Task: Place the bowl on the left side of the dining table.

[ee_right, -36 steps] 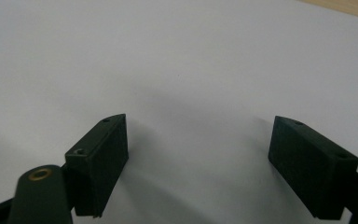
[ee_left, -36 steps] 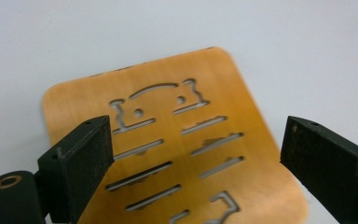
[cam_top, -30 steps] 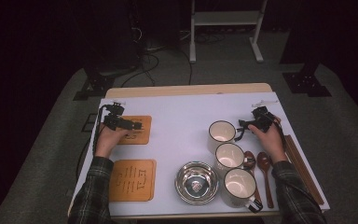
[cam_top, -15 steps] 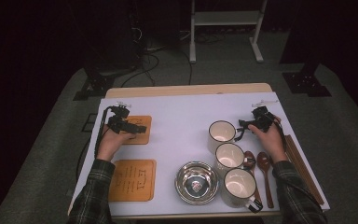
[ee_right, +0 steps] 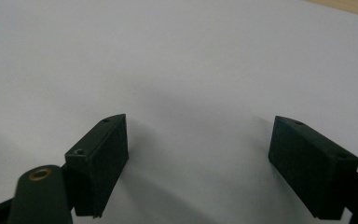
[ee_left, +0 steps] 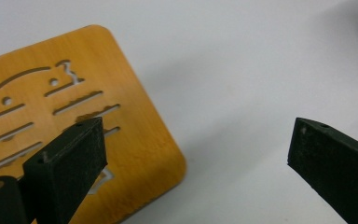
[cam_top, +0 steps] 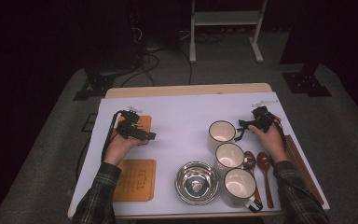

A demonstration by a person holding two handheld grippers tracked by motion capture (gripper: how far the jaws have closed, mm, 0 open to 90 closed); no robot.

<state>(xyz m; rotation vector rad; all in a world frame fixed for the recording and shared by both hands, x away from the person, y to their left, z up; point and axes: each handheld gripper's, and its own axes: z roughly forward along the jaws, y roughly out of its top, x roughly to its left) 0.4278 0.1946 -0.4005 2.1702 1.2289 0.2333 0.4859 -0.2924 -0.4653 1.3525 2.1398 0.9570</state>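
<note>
Left gripper [cam_top: 150,136]: jaws spread wide, nothing between them. In the left gripper view [ee_left: 193,154], one jaw hangs over the rounded corner of the orange wooden coaster with cut-out slots [ee_left: 65,135]; the other stands over bare white table surface [ee_left: 242,70]. Open room lies past the coaster's edge on that side, up to a grey rim at the view's corner.

Right gripper [cam_top: 240,125]: jaws likewise apart and empty, held low over plain white surface [ee_right: 177,60] in the right gripper view [ee_right: 198,158]. In the high view it sits just beside the farthest white ceramic mug [cam_top: 221,133].

Far coaster [cam_top: 137,126]: flat on the table's left half, near the far-left corner, partly under the left hand [cam_top: 121,147]. Thin board, rounded corners, pierced pattern of bars and small dots.

Second orange coaster [cam_top: 133,179]: nearer the person, well clear of the first, by the front edge.

Other items: two more white mugs [cam_top: 230,155] in a row toward the front, a round steel bowl [cam_top: 196,182] beside them, dark wooden spoons [cam_top: 265,172] to their right, and a long wooden strip [cam_top: 303,168] along the right edge.

Change against the earlier frames: the left gripper has moved off the near coaster and now stands over the far one; the right gripper has kept its place.
</note>
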